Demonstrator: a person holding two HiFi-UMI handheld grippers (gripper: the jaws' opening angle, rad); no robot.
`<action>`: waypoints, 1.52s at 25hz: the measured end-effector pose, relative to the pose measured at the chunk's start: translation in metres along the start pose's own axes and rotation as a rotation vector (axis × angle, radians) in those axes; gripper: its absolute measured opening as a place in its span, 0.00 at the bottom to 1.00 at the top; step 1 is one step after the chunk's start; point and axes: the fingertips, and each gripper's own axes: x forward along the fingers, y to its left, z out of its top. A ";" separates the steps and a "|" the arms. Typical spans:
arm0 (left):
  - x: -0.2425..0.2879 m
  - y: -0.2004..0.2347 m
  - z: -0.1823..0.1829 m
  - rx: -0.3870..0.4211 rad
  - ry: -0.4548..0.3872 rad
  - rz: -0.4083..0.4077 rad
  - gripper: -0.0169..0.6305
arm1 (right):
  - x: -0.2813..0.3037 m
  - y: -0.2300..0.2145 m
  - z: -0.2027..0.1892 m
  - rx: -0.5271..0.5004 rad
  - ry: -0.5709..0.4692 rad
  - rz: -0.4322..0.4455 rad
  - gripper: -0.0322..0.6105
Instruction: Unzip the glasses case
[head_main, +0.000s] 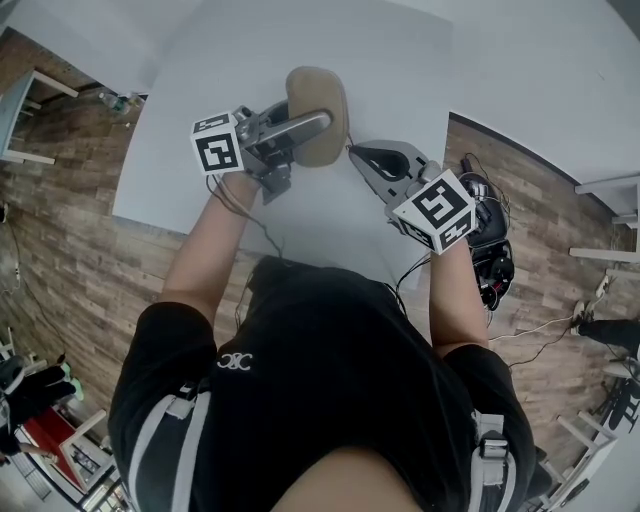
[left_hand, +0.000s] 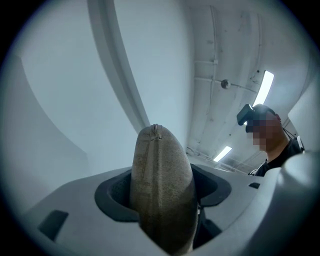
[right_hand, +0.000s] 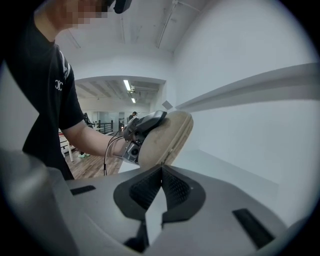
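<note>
While your left gripper is clamping the glasses case, your right gripper is sitting closed beside its zipper seam; be drawing along it.

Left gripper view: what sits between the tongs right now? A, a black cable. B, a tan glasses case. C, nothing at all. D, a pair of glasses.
B: the tan glasses case stands on end between the dark pads of the left tongs, which grip it from both sides, its seam running up the middle.
</note>
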 end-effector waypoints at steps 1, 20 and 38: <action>0.000 0.002 0.000 -0.003 -0.006 0.011 0.50 | 0.001 0.001 -0.004 0.000 0.013 0.000 0.07; -0.003 0.012 0.000 -0.110 -0.121 0.030 0.50 | 0.011 0.021 -0.034 0.050 0.076 0.040 0.08; -0.008 0.014 0.014 -0.241 -0.278 -0.015 0.50 | 0.039 0.058 -0.044 0.024 0.127 0.118 0.08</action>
